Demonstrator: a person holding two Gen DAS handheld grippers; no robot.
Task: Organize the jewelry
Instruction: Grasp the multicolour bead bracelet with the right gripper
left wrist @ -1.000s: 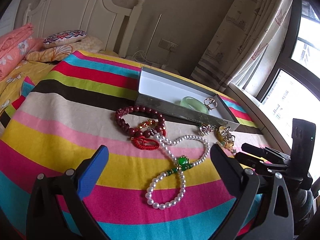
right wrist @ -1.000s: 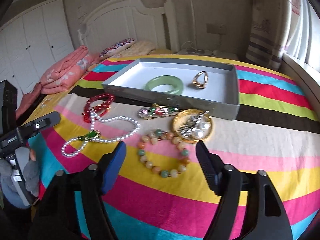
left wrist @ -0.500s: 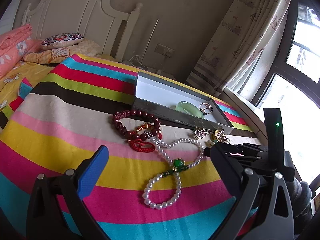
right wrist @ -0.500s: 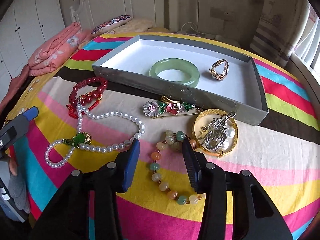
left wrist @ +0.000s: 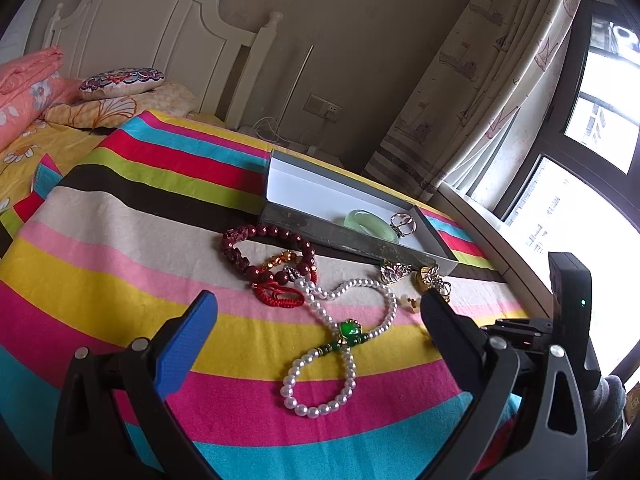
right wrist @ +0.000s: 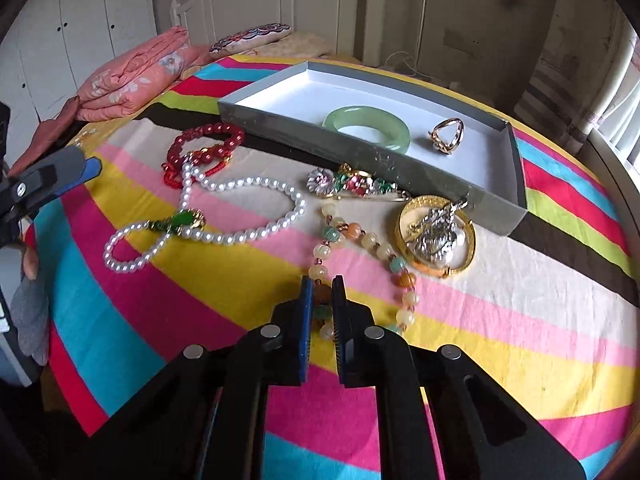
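Striped in pink, yellow, teal and black, the bedspread (right wrist: 500,320) carries all the jewelry we work with. Our right gripper (right wrist: 321,285) has its jaws nearly closed, pinching the near-left arc of the pastel bead bracelet (right wrist: 370,242); a few of its beads sit squeezed between the two pads, while the loop runs forward and to the right from the fingertips, lying on the cloth. Just beyond the bracelet's far right side lies the gold bangle (right wrist: 436,232) with a silver pearl brooch (right wrist: 434,234) resting inside its ring. Ahead of the bracelet's far end lies the flower brooch (right wrist: 348,182), close against the near wall of the grey tray (right wrist: 404,168). Inside that tray rest the green jade bangle (right wrist: 366,126) and, to its right, a gold ring (right wrist: 446,134).

Left of the bracelet the pearl necklace (right wrist: 208,216) sprawls in a figure eight with a green pendant at its crossing, its far end overlapping the dark red bead bracelet (right wrist: 208,144) and a red cord.

Our left gripper (left wrist: 320,312) hovers with jaws spread wide, holding nothing; the pearl necklace (left wrist: 340,332) lies on the cloth between and ahead of its fingertips, untouched. Farther back we see the white headboard (left wrist: 160,32) and a folded pink quilt (right wrist: 132,76).
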